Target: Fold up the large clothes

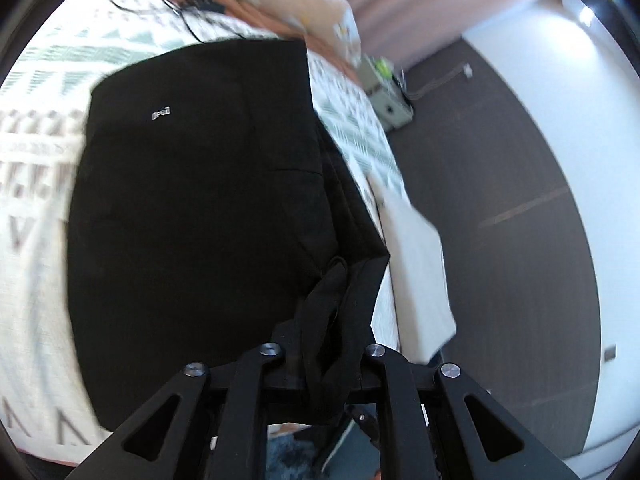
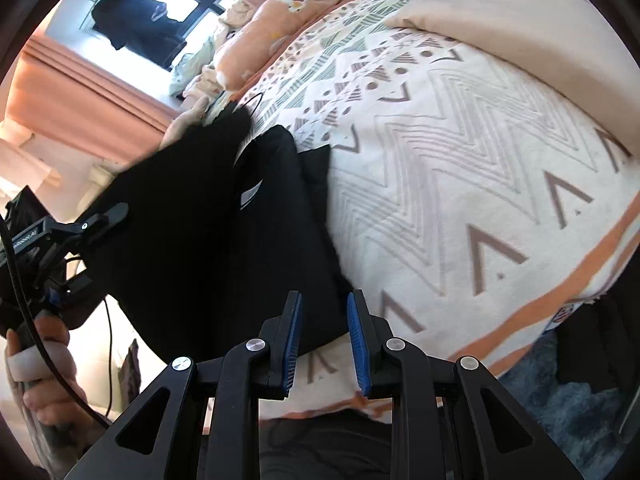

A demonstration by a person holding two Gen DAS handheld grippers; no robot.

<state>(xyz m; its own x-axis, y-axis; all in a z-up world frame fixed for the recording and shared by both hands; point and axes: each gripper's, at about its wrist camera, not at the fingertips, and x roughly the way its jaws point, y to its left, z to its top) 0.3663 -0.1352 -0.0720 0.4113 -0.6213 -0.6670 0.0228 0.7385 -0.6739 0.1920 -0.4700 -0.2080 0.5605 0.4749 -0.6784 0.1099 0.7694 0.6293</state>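
Mostly patterned bedspread (image 2: 460, 168), pink curtains (image 2: 80, 80), seemingly bedroom

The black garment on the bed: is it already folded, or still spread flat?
Partly folded. The black garment lies on the patterned bedspread with layered edges, while the left gripper pinches a bunched corner of it.

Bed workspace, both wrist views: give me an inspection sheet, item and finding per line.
Surface: bed with a patterned cover.
Job's things: black garment lies on the cover, its right side at the bed's edge.
Clutter: peach pillow at the bed's far end.
Grippers: left gripper shut on a bunched garment corner; right gripper open, fabric edge between its jaws.
Cables: thin black cord on the cover beyond the garment.
Surroundings: pink curtains, window, dark floor, small box on the floor beside the bed.
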